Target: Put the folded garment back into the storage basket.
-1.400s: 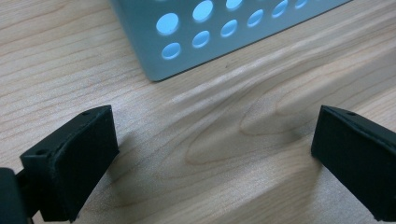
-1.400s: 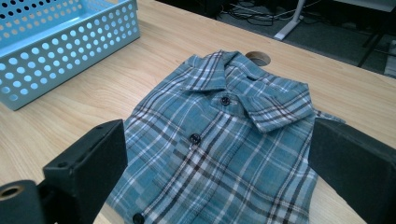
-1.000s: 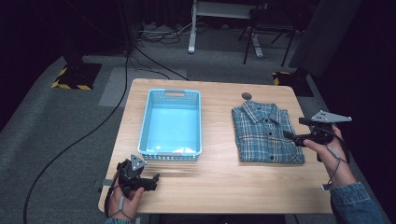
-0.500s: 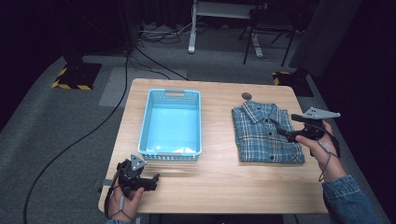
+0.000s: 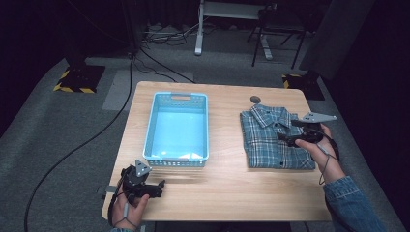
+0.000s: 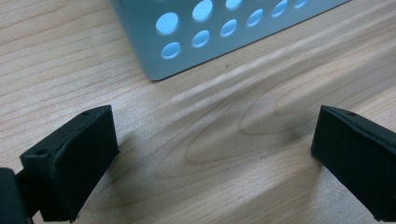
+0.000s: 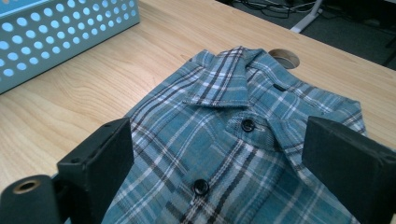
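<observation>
Your right gripper (image 5: 285, 140) stands with its jaws spread and nothing gripped; they have just been closing slightly, with the folded plaid shirt (image 7: 243, 154) below and between them, not yet pinched. The collar lies just ahead of the fingertips. Your left gripper (image 5: 157, 186) rests released, with bare table (image 6: 224, 130) between its fingers and a corner of the blue basket (image 5: 176, 125) just ahead. The basket holds nothing and the shirt lies well apart from it. Judged from this, grasping, carrying and placing the shirt all remain.
</observation>
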